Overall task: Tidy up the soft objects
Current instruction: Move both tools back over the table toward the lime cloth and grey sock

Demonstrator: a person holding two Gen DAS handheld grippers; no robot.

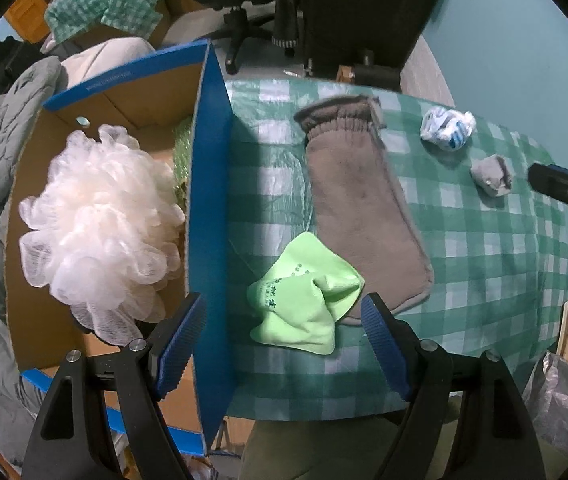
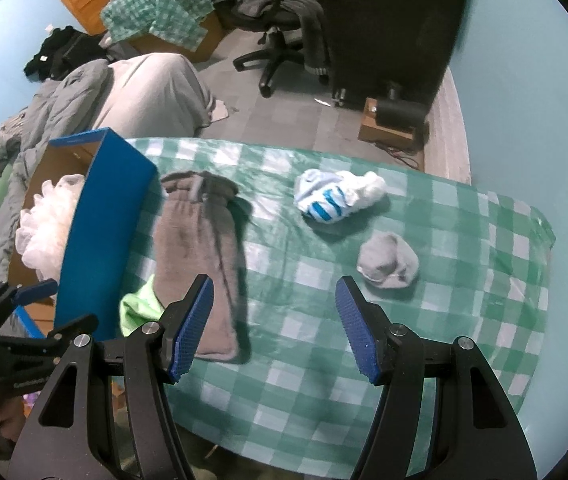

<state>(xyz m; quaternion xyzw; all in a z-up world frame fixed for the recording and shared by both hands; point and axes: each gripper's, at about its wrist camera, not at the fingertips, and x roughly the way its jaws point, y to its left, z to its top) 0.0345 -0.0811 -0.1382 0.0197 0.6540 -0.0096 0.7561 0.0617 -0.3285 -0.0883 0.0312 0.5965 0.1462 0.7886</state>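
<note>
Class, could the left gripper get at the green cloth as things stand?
Probably yes: the left gripper is open, and the green cloth lies uncovered just ahead of it, beside the blue box.

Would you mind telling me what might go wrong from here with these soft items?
The green cloth overlaps the brown mitt, so the open left hand-held gripper may drag both. It hovers beside the box wall and may bump it. The loofah fills much of the box, leaving little room.

Glossy checked plastic sheet point(image 2: 364, 360) covers the counter, bearing a matt fleece mitt point(image 1: 360, 216), beside a cardboard box point(image 1: 207, 200) holding a mesh puff point(image 1: 99, 216).
</note>
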